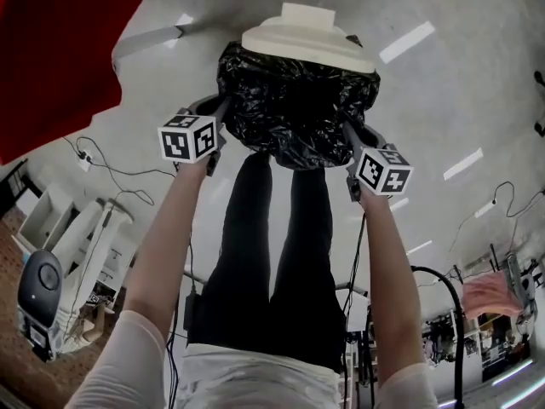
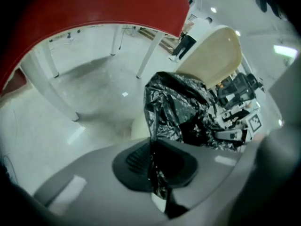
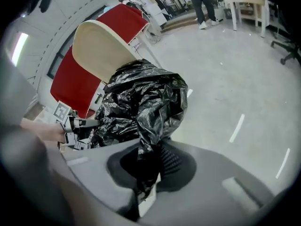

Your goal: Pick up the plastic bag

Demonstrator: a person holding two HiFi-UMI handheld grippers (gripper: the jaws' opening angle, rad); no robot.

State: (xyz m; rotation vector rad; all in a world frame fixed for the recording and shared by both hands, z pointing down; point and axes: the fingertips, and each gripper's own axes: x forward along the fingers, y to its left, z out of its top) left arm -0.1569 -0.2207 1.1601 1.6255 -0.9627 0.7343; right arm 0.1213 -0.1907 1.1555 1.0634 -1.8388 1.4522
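**Both jaws clamped on black plastic bag, one edge each**

The plastic bag [image 1: 294, 100] is a crumpled, glossy black mass over the grey floor [image 1: 477, 83], in front of the person's legs. A cream plastic piece [image 1: 306, 37] lies just beyond it, touching or overlapping its far edge. The bag's long axis runs side to side in the head view, from one gripper to the other. I cannot tell which way its mouth points because the folds cover it.

The left gripper [image 1: 223, 109] holds the bag's left edge. In the left gripper view its jaws [image 2: 153, 147] are closed on a thin pleat of film, and the rest of the bag [image 2: 176, 109] bulges past them. The right gripper [image 1: 347, 130] holds the right edge, and its jaws [image 3: 148, 152] pinch a bunched fold in the same way.

Hidden or unclear:
- The bag's underside and whatever it rests on cannot be seen.
- Only a curved panel of the cream piece [image 3: 96, 46] shows, and the bag hides its lower part.
- The red table [image 2: 94, 8] is cut off at the frame edge.
- The jaw tips are blurred close to the cameras.

Print in view: square black-and-white marker patterns on the gripper cubes.
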